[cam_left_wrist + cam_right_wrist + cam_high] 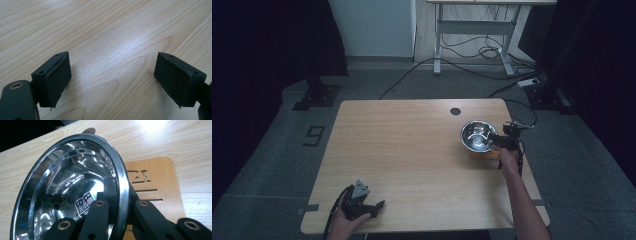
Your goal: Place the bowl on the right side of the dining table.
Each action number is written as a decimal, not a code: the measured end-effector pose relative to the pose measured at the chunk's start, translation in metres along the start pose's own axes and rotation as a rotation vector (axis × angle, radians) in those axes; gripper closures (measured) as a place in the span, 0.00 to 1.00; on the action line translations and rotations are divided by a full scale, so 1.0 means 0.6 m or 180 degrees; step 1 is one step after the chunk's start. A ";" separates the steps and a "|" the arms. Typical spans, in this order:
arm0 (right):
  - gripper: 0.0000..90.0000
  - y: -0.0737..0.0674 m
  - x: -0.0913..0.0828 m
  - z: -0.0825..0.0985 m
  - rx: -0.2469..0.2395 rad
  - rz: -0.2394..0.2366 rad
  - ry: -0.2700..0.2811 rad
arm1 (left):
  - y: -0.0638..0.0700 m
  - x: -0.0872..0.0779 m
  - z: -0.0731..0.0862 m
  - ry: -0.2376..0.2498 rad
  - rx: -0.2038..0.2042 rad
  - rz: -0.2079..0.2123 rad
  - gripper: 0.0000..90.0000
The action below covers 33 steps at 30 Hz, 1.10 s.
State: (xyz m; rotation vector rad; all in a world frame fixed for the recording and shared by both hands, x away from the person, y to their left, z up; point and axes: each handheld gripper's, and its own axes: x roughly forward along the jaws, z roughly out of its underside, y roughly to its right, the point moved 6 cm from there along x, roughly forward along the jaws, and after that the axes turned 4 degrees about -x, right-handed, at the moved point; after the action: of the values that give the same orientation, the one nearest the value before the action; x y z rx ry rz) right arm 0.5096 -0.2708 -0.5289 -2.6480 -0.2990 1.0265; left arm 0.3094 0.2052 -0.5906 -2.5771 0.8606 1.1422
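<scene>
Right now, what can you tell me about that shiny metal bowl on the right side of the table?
The metal bowl looks like polished steel, round, with a rolled rim and a mirror-bright inside that carries a small stamped or printed mark near the bottom. It looks empty. The right hand-held gripper is shut on its rim, one jaw inside and one outside. In the right gripper view the bowl is tipped up toward the camera, above a small wooden board with slots cut in it. It sits near the table's right edge.

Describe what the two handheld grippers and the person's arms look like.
Both grippers are black. The left gripper carries a grey three-cornered plate on top, trails a black cable, and has flat, rectangular matte pads. The right gripper has linked black bars joined by brass-coloured rivets. The forearms are bare, with no sleeves.
</scene>
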 end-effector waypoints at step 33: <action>0.96 0.066 0.025 -0.002 0.0200 0.0302 -0.0014 | 0.000 0.000 0.000 0.0001 0.0000 0.0000 0.15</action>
State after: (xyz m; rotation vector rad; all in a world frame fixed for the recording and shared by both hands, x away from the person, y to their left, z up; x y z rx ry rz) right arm 0.5247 -0.3040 -0.5506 -2.6258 -0.1407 1.0525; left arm 0.3094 0.2051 -0.5906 -2.5776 0.8605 1.1418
